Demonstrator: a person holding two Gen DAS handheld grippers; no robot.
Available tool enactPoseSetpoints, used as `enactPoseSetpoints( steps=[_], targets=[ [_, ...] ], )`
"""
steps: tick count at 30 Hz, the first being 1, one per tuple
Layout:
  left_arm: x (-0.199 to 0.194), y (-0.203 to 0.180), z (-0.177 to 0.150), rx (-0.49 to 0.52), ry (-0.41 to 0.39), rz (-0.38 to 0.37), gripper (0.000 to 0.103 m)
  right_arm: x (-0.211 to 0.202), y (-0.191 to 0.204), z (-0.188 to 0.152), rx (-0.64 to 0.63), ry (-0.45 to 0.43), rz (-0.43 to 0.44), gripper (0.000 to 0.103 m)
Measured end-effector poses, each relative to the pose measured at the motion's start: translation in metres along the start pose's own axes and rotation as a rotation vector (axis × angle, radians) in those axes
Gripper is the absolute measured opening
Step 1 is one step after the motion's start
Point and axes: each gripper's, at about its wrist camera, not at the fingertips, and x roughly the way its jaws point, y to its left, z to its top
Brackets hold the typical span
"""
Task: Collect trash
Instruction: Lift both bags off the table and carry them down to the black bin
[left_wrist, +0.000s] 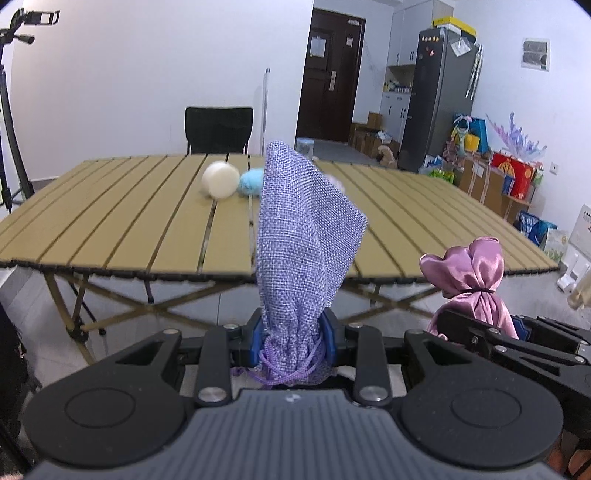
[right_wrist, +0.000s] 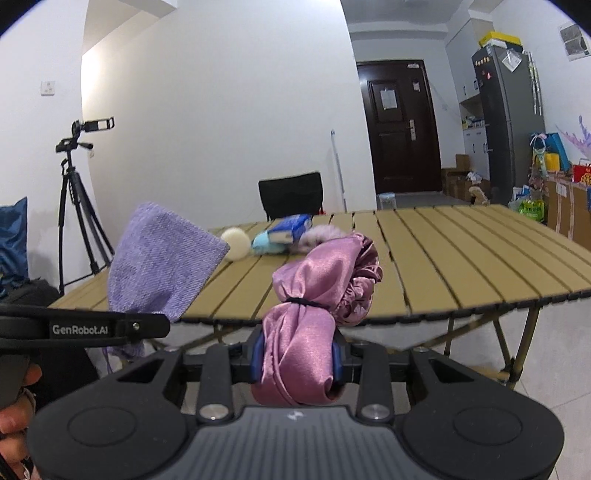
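The left hand-held gripper (left_wrist: 293, 341) pinches the gathered drawstring neck of a lilac coarse-weave cloth pouch (left_wrist: 303, 236), which stands up limp and looks empty and light. The right hand-held gripper (right_wrist: 295, 356) is pressed onto a pink satin pouch (right_wrist: 314, 291) below its black tie; satin likely slips, so the bunched neck seems the safest hold. Both pouches hover short of the slatted tan desk (right_wrist: 461, 258), where a cream fluffy ball (left_wrist: 219, 181), a pale blue fluffy ball (left_wrist: 251, 182) and a blue-white packet (right_wrist: 291, 225) lie near the far edge: soft, light, easily squeezed.
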Motion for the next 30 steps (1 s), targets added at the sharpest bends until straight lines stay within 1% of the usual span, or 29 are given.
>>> enactPoseSetpoints(
  steps=[5, 12, 17, 21, 24, 30],
  targets=[
    [0.002, 0.007, -0.019, 0.002, 0.048, -0.001, 0.031, 0.000, 0.005, -0.021, 0.007, 0.052, 0.004, 0.032],
    [0.010, 0.014, -0.050, 0.008, 0.115, 0.002, 0.031, 0.009, 0.001, -0.051, 0.024, 0.139, -0.003, 0.032],
    [0.032, 0.019, -0.074, 0.005, 0.202, 0.046, 0.031, 0.011, -0.009, -0.076, 0.049, 0.200, -0.015, 0.032],
    [0.054, 0.026, -0.090, -0.013, 0.280, 0.064, 0.031, 0.016, -0.013, -0.090, 0.057, 0.246, -0.029, 0.032],
    [0.065, 0.032, -0.099, -0.021, 0.313, 0.076, 0.031, 0.022, -0.016, -0.100, 0.059, 0.281, -0.040, 0.032],
    [0.079, 0.045, -0.109, -0.045, 0.355, 0.099, 0.031, 0.035, -0.027, -0.117, 0.074, 0.348, -0.065, 0.032]
  ],
)
